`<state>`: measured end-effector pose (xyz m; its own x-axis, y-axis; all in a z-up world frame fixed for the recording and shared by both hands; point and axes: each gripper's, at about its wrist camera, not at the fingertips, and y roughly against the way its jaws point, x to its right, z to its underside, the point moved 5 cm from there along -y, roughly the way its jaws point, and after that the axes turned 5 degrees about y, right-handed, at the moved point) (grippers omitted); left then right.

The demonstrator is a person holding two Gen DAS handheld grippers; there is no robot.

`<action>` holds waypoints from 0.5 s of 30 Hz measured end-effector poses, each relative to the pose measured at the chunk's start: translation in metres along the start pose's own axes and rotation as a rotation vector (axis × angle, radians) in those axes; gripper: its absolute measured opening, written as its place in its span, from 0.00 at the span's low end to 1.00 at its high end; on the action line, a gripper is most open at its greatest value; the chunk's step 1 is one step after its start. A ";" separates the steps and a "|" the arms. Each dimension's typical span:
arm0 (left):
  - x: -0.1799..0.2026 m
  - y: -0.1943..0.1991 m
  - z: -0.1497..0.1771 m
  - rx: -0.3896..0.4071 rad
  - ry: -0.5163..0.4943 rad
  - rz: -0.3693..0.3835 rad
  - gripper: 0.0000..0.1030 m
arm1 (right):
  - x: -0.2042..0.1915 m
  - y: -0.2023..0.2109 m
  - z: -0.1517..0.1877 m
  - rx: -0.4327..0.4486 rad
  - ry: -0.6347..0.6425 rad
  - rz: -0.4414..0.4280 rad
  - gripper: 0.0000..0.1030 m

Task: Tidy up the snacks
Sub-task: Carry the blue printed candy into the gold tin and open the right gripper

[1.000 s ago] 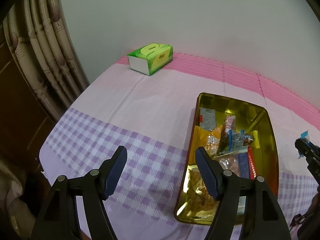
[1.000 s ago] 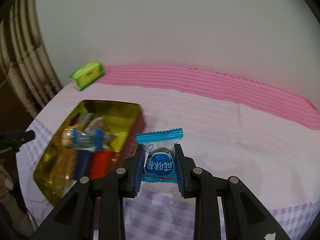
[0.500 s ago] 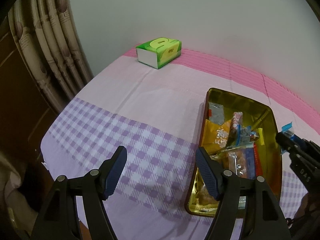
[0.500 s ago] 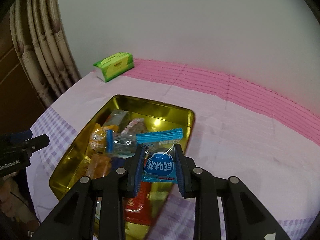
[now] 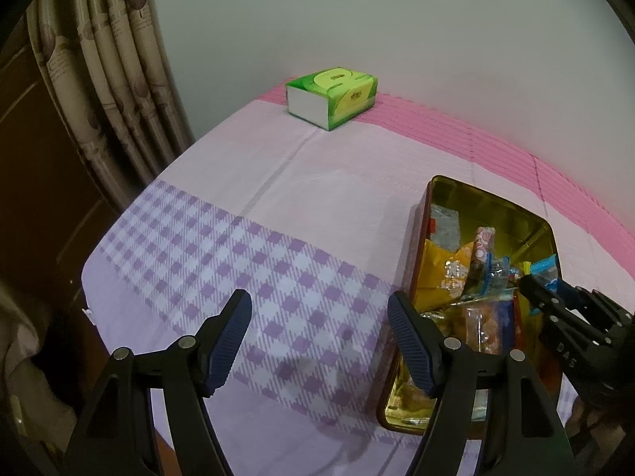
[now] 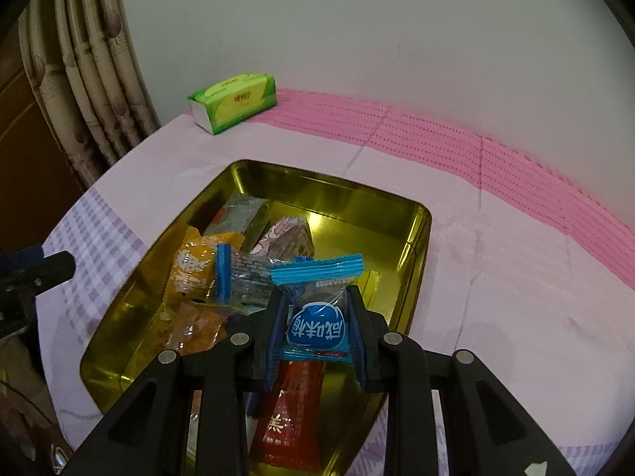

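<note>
My right gripper (image 6: 316, 317) is shut on a blue wrapped candy (image 6: 316, 327) and hangs over the near end of the gold tin (image 6: 329, 188). Inside the tin lie several snacks: an orange packet (image 6: 190, 265), a clear wrapper with blue ends (image 6: 242, 273), a pink-white sweet (image 6: 287, 238) and a red packet (image 6: 291, 412). My left gripper (image 5: 319, 337) stands open above the purple checked cloth, just left of the tin (image 5: 492, 206), with nothing between its fingers. In the left wrist view the right gripper (image 5: 555, 301) reaches over the tin's right side with the candy (image 5: 543, 269).
A green tissue pack (image 5: 333, 95) lies at the far left of the table by the wall. Curtains (image 5: 115, 79) hang at the left beyond the table's edge. The cloth (image 6: 496, 261) right of the tin is bare pink with a darker pink band behind.
My right gripper has carried the blue candy leftward from beside the tin to over its near end. The left gripper stays open and almost still.
</note>
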<state>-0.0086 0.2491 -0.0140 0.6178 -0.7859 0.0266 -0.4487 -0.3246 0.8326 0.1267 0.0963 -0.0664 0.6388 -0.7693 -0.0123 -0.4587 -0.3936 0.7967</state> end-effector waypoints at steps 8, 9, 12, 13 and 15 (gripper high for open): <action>-0.001 -0.002 0.000 -0.007 0.002 0.004 0.69 | 0.001 -0.008 0.001 -0.008 -0.010 -0.005 0.27; 0.000 -0.002 0.001 -0.007 0.003 0.007 0.69 | 0.002 -0.009 0.001 -0.009 -0.014 -0.008 0.28; 0.002 -0.002 0.002 -0.006 -0.006 0.005 0.69 | 0.002 -0.011 0.003 -0.010 -0.021 -0.010 0.29; 0.002 -0.002 0.002 -0.006 -0.009 0.004 0.69 | 0.003 -0.010 0.003 -0.008 -0.022 -0.011 0.29; 0.003 -0.002 0.003 -0.007 -0.011 0.006 0.69 | 0.002 -0.009 0.003 -0.004 -0.019 -0.009 0.29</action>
<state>-0.0078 0.2457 -0.0168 0.6081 -0.7935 0.0253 -0.4480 -0.3167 0.8361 0.1301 0.0971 -0.0753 0.6307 -0.7754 -0.0311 -0.4505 -0.3985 0.7989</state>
